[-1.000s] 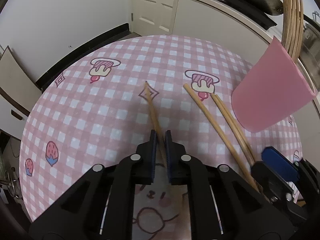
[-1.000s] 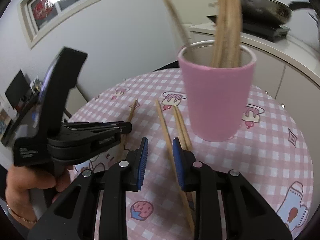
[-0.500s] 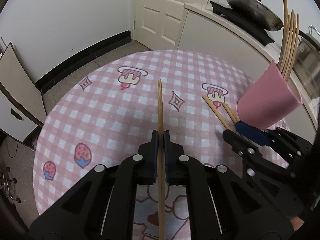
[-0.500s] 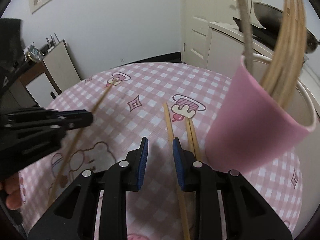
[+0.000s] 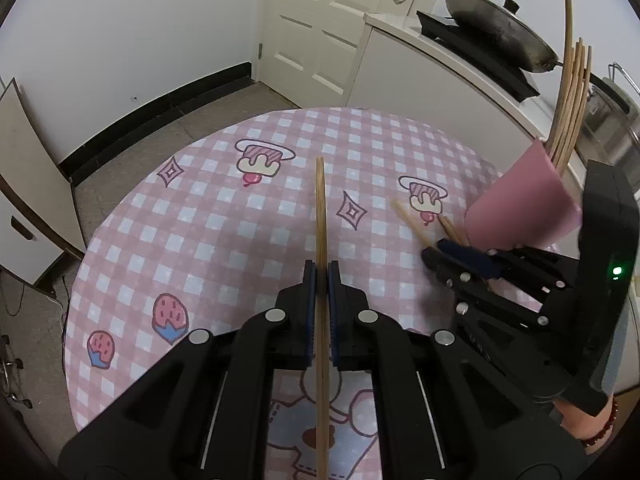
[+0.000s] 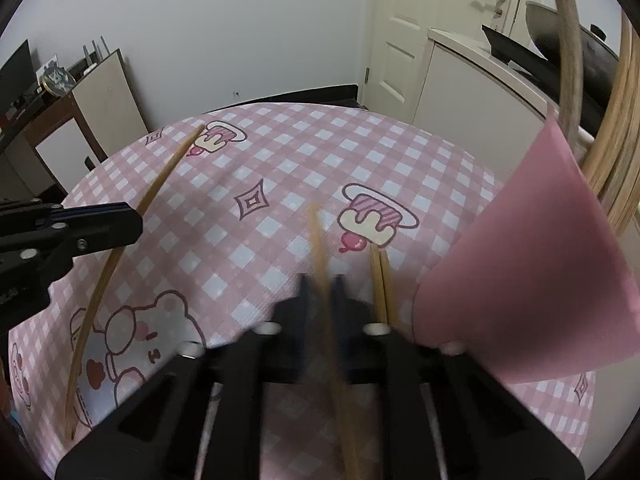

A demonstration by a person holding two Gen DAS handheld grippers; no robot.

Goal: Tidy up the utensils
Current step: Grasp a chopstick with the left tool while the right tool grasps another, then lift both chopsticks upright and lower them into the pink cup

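Note:
My left gripper (image 5: 321,276) is shut on a wooden chopstick (image 5: 321,216) and holds it above the pink checked tablecloth (image 5: 224,216); that chopstick also shows in the right wrist view (image 6: 120,252). My right gripper (image 6: 322,286) is blurred, low over the table, its jaws close around another chopstick (image 6: 318,236). Two more chopsticks (image 6: 380,276) lie beside it, against a pink cup (image 6: 532,272). The cup holds several chopsticks (image 5: 568,108). The right gripper appears in the left wrist view (image 5: 460,256) beside the pink cup (image 5: 516,204).
The round table's edge (image 5: 80,280) drops to a grey floor on the left. A white counter (image 5: 440,68) with a wok (image 5: 500,36) stands behind the table on the right. A white door (image 5: 320,20) is at the back.
My left gripper has lifted its chopstick off the table. My right gripper has moved forward and down onto a chopstick by the cup, and its jaws have narrowed around it.

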